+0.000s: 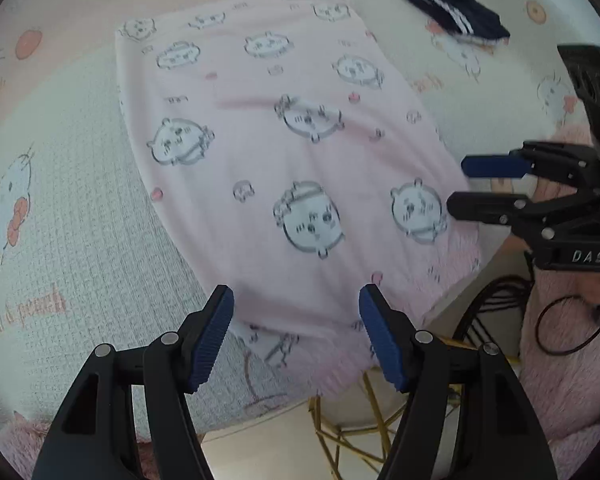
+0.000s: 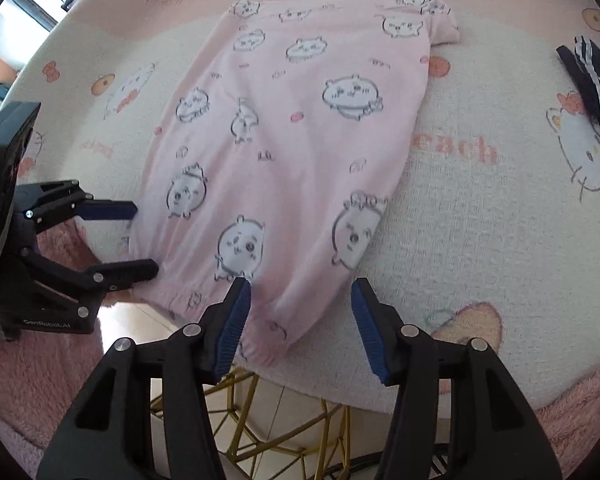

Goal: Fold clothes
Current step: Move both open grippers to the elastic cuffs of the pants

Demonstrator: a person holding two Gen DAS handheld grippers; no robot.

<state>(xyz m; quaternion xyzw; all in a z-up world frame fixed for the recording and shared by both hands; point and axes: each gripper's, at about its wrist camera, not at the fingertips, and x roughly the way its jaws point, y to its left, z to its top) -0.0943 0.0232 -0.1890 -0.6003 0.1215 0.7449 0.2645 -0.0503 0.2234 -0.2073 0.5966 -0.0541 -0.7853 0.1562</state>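
Right hand-held gripper body, left wrist view: white letters "DAS" on the black housing; any further letters are cut off.
Left hand-held gripper body, right wrist view: small pale lettering "GenRobot.AI" on the black housing, partly blurred.
Cat-print table cover, right wrist view: large pink letters "each" beside the pink garment, the start of the word hidden under the cloth; near the far edge a fainter pink word that looks like "peach".
Cat-print table cover, left wrist view: pink words "cat & peach" near the left edge, blurred.
Pink garment: small marks among the printed faces, too small to read.
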